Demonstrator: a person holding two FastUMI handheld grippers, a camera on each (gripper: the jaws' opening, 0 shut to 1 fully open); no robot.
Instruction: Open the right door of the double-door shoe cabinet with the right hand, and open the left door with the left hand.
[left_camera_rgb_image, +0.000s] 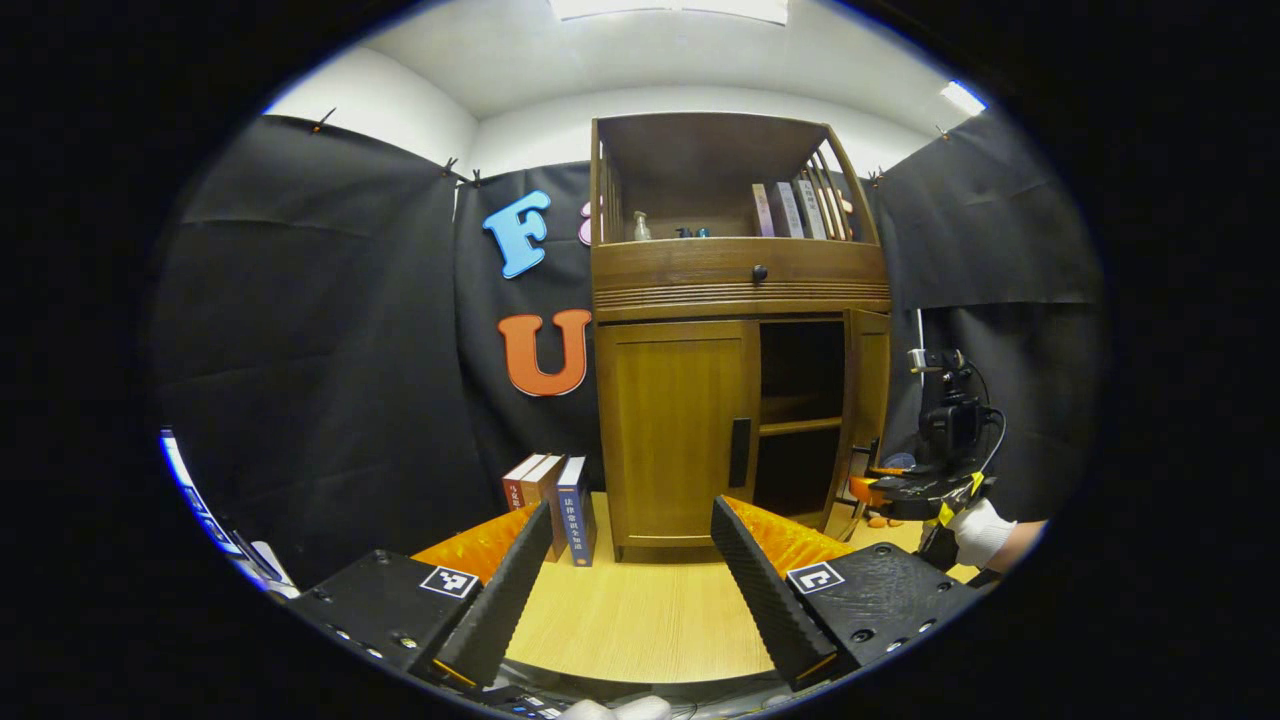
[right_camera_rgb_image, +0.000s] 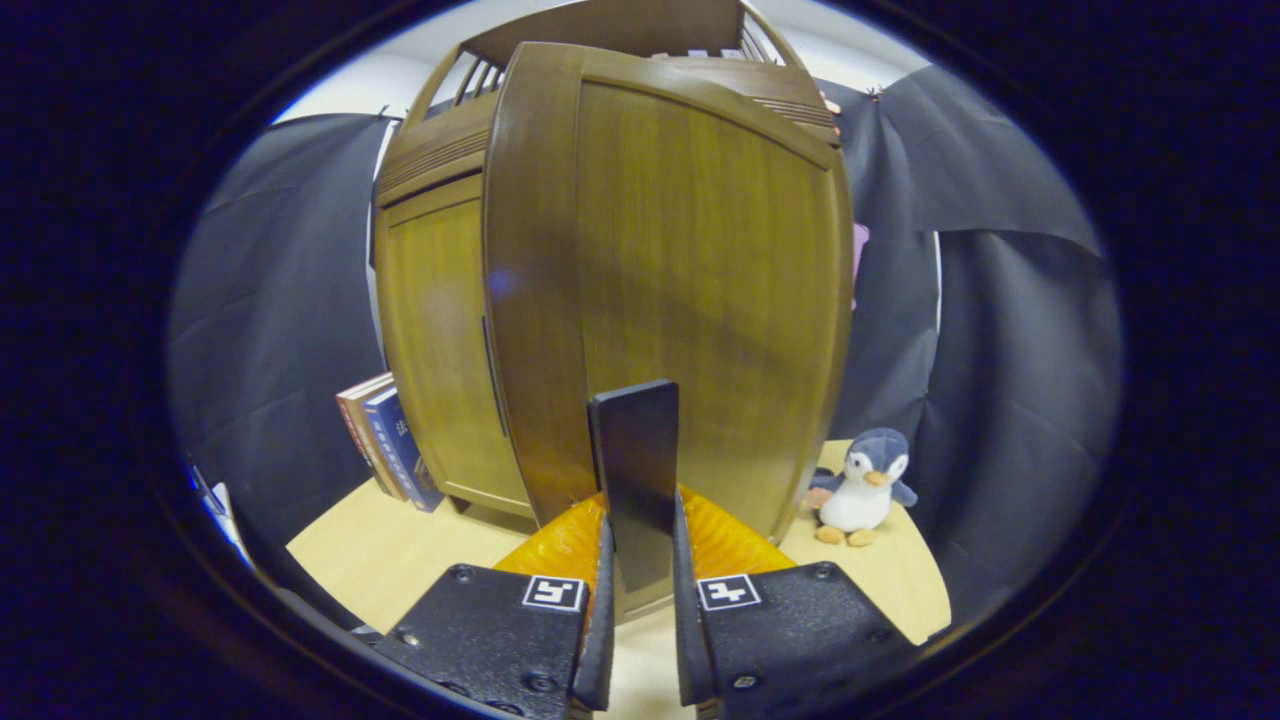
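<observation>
Wooden right door (right_camera_rgb_image: 690, 290) handle (right_camera_rgb_image: 636, 480) clamped in right tongs (right_camera_rgb_image: 640, 590) | left tongs (left_camera_rgb_image: 630, 580) agape, well before left door (left_camera_rgb_image: 675, 430)

Ceiling lights (left_camera_rgb_image: 668, 8) are shining brightly from above, glaring white at the top edge. The fisheye lens is bending the cabinet (right_camera_rgb_image: 600, 280) strongly. The near door (right_camera_rgb_image: 690, 290) is looking slightly soft; the cabinet's open inside is sitting in shadow.
</observation>
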